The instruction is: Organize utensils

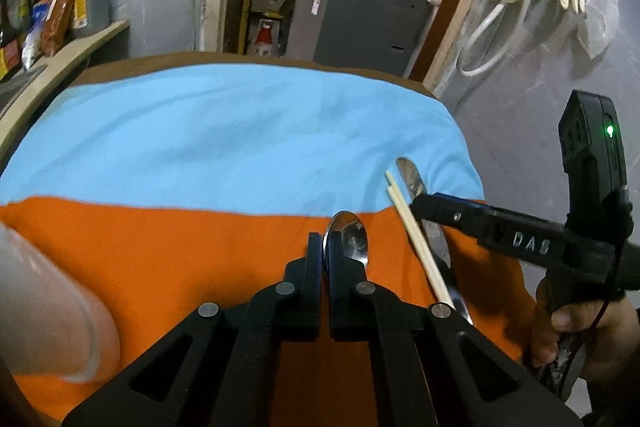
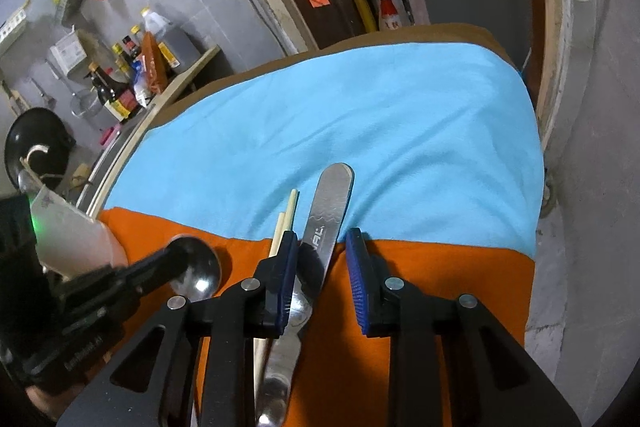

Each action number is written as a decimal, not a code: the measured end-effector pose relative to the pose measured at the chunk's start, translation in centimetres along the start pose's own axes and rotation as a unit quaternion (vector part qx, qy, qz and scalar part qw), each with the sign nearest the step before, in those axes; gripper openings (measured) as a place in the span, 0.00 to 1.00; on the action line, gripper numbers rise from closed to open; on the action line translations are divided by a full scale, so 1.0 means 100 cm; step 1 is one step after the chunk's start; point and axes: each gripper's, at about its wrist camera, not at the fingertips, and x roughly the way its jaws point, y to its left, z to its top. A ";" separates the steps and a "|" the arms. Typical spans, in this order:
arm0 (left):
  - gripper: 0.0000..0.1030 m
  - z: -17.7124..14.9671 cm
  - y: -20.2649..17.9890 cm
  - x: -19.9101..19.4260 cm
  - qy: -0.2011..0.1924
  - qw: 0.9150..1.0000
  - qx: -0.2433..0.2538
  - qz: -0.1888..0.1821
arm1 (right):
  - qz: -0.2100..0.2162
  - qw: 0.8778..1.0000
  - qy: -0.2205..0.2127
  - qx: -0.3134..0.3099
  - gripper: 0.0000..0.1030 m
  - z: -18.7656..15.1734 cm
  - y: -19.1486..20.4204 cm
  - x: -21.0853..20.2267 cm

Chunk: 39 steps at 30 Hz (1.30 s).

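Note:
A steel spoon (image 1: 352, 237) lies on the orange cloth (image 1: 180, 267). My left gripper (image 1: 323, 251) is shut, its jaws pinching the left edge of the spoon's bowl (image 2: 198, 269). To the right lie a pair of wooden chopsticks (image 1: 416, 239) and a flat steel utensil handle (image 2: 330, 195). My right gripper (image 2: 322, 234) hangs over them, open. The steel handle runs between its jaws, close to the left pad and apart from the right one. The chopsticks (image 2: 286, 215) lie just outside the left finger.
A blue cloth (image 1: 240, 131) covers the far half of the table. A pale translucent cup (image 1: 48, 307) stands at the near left. Bottles crowd a shelf (image 2: 132, 79) on the left. The table's right edge drops to a grey floor. A hand (image 1: 560, 331) grips the right tool.

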 end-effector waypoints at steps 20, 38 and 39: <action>0.01 -0.004 0.010 -0.011 0.002 1.000 -0.023 0.003 | -0.040 0.997 0.051 -0.044 0.06 -0.007 0.036 0.006; 0.01 -0.006 0.003 -0.021 -0.016 1.000 0.006 -0.012 | -0.002 0.999 0.009 0.036 0.02 -0.032 0.015 -0.012; 0.01 -0.006 0.002 -0.021 -0.015 1.000 0.007 -0.012 | -0.010 0.999 0.020 0.028 0.03 -0.030 0.018 -0.010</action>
